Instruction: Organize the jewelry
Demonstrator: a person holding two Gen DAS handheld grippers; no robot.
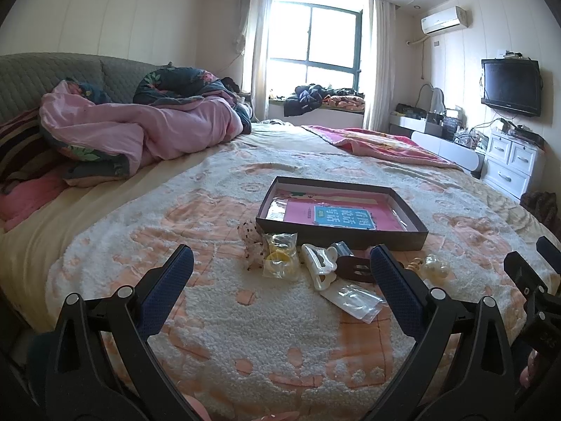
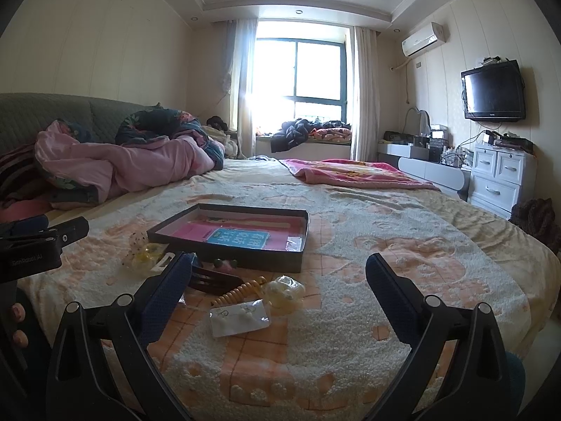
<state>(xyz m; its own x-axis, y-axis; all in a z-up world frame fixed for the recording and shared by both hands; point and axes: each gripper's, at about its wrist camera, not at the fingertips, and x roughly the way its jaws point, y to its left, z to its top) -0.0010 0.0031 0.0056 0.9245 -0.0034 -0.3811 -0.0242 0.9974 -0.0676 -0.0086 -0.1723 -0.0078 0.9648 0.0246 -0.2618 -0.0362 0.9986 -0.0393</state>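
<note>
Bed (image 1: 245,343) as work surface. Shallow dark tray (image 1: 403,236) set centrally, presumably as receptacle. Jewelry packets (image 1: 280,258) and white hair claw (image 1: 320,263) scattered just before tray, unsorted. Left gripper (image 1: 280,270) and right gripper (image 2: 278,275) spread wide, empty, poised above.

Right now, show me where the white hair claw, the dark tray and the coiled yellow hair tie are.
white hair claw (image 1: 319,267), left wrist view, on its curved white body.
dark tray (image 2: 266,259), right wrist view, on its near outer wall.
coiled yellow hair tie (image 2: 235,292), right wrist view, on the middle of the coil.
</note>
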